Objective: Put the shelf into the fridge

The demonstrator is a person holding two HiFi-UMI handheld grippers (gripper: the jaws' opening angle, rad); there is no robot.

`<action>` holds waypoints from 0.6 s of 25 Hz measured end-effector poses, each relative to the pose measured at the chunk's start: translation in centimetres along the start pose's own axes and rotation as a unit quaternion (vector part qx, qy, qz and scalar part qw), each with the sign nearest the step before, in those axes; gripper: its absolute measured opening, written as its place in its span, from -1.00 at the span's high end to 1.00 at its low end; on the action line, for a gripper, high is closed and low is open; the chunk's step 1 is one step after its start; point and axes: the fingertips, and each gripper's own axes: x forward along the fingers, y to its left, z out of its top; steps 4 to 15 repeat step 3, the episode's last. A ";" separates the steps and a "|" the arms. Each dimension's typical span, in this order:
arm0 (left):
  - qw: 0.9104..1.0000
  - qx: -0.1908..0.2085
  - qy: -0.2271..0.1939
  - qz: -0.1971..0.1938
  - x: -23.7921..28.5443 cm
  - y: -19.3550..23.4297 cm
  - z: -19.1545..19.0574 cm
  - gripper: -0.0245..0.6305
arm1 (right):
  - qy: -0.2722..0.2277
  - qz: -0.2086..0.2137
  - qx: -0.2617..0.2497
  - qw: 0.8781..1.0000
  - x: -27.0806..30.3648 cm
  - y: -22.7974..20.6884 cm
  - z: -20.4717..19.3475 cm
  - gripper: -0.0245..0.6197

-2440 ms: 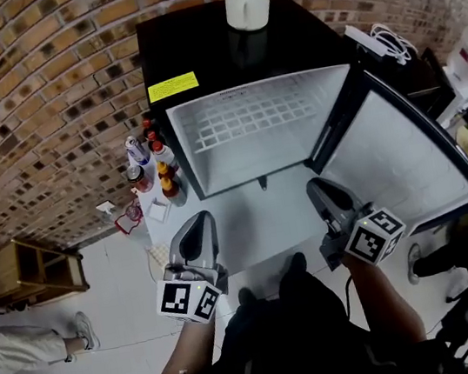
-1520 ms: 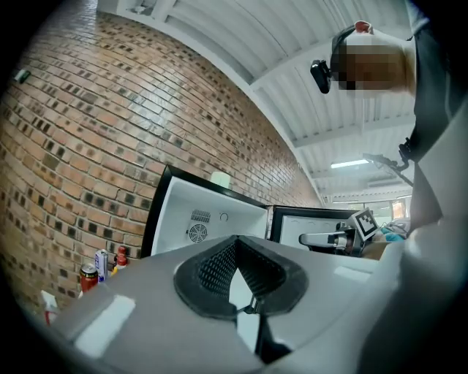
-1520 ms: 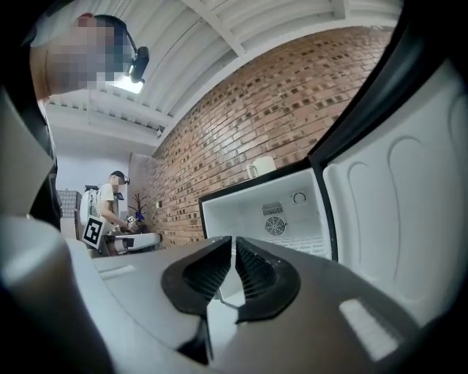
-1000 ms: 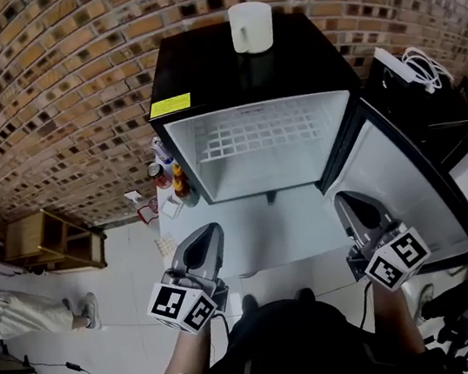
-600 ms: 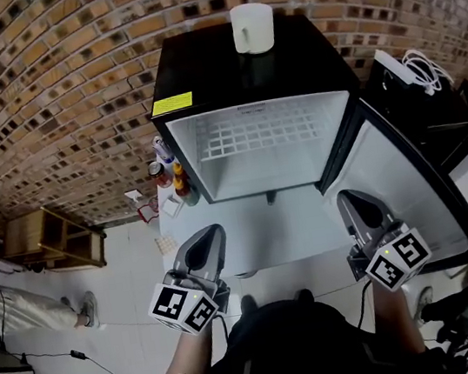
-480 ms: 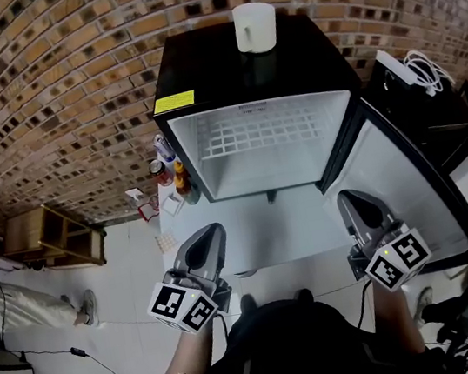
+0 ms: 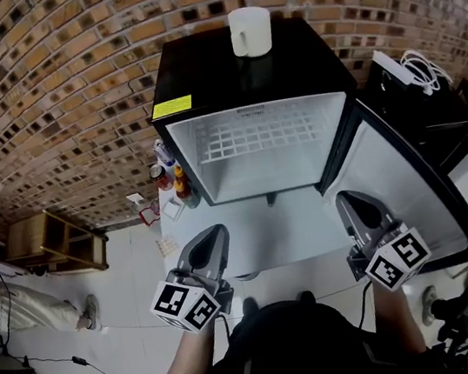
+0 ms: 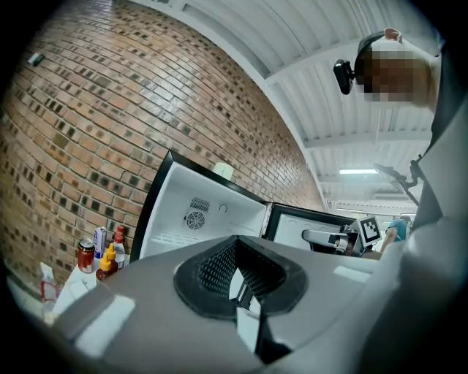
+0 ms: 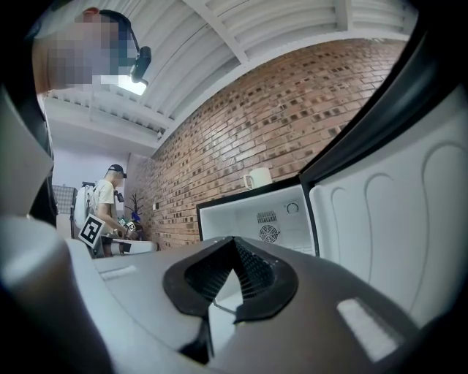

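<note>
A black mini fridge (image 7: 198, 73) stands open, its door (image 7: 394, 169) swung out to the right. A white wire rack (image 7: 257, 137) lies inside it near the top. In front of the opening I hold the shelf (image 7: 267, 229), a flat pale panel, level between both grippers. My left gripper (image 7: 213, 232) is shut on its left edge. On the right edge my right gripper (image 7: 343, 201) is shut too. In the left gripper view the left gripper (image 8: 236, 279) pinches a thin white edge, with the fridge (image 8: 197, 212) ahead. The right gripper (image 9: 218, 294) shows the same.
A white mug (image 7: 250, 31) stands on the fridge top. Several bottles (image 7: 170, 172) crowd the floor left of the fridge, against the brick wall (image 7: 48, 123). A wooden crate (image 7: 45, 247) and a seated person (image 7: 6, 306) are at far left. Cables (image 7: 413, 65) lie at right.
Since the earliest frame the view has shifted and the fridge sits more centred, with the grippers and shelf a little lower in the picture. Over the last second nothing has visibly moved.
</note>
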 end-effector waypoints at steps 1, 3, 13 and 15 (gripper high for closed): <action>1.000 -0.002 0.001 -0.001 0.1 -0.1 0.0 0.92 | 0.000 0.000 -0.001 1.000 0.0 0.0 0.0 0.90; 1.000 -0.006 0.003 -0.003 0.3 -0.3 0.0 0.92 | 0.000 -0.001 -0.001 1.000 -0.1 -0.1 0.0 0.90; 1.000 -0.006 0.003 -0.003 0.3 -0.3 0.0 0.92 | 0.000 -0.001 -0.001 1.000 -0.1 -0.1 0.0 0.90; 1.000 -0.006 0.003 -0.003 0.3 -0.3 0.0 0.92 | 0.000 -0.001 -0.001 1.000 -0.1 -0.1 0.0 0.90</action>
